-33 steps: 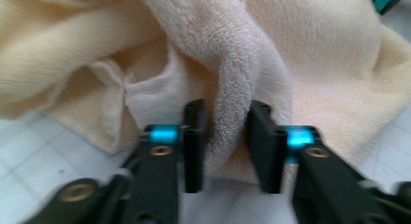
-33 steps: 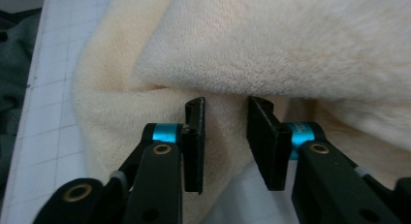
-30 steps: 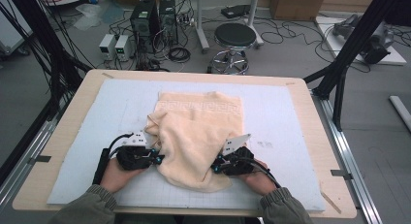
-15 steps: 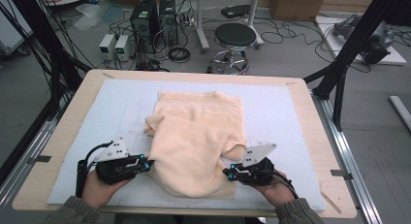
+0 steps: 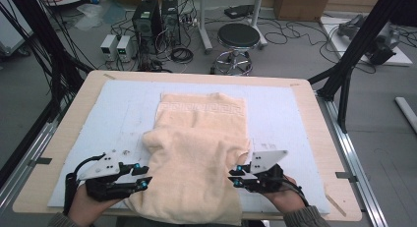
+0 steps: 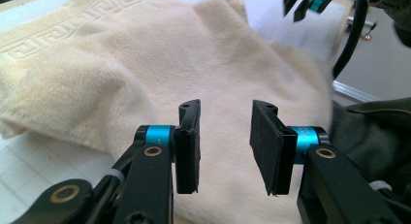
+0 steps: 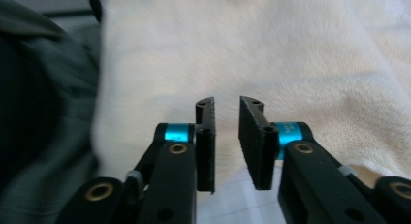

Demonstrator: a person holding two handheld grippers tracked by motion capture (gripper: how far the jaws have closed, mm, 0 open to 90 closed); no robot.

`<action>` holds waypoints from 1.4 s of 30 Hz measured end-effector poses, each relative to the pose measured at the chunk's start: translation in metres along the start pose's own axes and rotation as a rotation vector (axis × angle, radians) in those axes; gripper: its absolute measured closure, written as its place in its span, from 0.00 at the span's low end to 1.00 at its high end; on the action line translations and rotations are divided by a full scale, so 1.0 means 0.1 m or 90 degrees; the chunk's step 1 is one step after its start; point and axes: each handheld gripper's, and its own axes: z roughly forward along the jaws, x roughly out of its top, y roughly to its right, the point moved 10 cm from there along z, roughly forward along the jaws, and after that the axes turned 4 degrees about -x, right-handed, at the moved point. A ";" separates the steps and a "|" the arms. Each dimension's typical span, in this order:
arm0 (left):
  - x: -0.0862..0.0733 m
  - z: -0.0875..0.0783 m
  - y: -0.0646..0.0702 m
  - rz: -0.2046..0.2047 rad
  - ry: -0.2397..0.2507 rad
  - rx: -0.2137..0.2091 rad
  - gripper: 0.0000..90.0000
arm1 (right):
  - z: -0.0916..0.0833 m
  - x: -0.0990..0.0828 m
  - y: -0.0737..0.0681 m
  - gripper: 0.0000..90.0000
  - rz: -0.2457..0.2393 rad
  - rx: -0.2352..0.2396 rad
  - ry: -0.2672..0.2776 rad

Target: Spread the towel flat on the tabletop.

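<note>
A cream towel (image 5: 199, 153) lies on the pale mat, its patterned border at the far end and its near end draped over the table's front edge. A rumpled fold crosses its middle. My left gripper (image 5: 145, 180) sits at the towel's near left side; its jaws have just been opening and now stand apart with nothing between them (image 6: 225, 136). My right gripper (image 5: 233, 179) sits at the near right side; its jaws have likewise just been opening and are empty (image 7: 227, 136). The towel (image 6: 121, 64) spreads in front of the left jaws, and the towel (image 7: 291, 49) lies just beyond the right ones.
The pale blue mat (image 5: 295, 119) covers most of the wooden table (image 5: 88, 97). A person's dark sleeve (image 7: 43, 112) is close beside the right gripper. A stool (image 5: 238, 38), computer cases and cables stand on the floor beyond the table.
Both grippers drew apart and back toward the near edge, spreading the towel's near part toward the front. Their jaws then let go of the towel and opened.
</note>
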 end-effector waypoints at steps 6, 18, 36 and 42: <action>-0.15 0.37 -0.24 -0.005 -0.042 -0.005 0.71 | 0.44 -0.19 0.28 0.73 0.001 -0.029 -0.072; -0.47 0.71 -0.42 -0.003 -0.134 -0.016 0.74 | 0.44 -0.23 0.54 0.80 0.028 -0.061 -0.060; -0.40 0.69 -0.31 -0.003 -0.121 -0.012 0.96 | 0.21 -0.42 0.57 0.97 0.018 -0.077 -0.097; -0.24 0.67 -0.15 -0.004 -0.081 -0.041 0.96 | -0.11 -0.56 0.55 0.97 0.039 -0.086 -0.089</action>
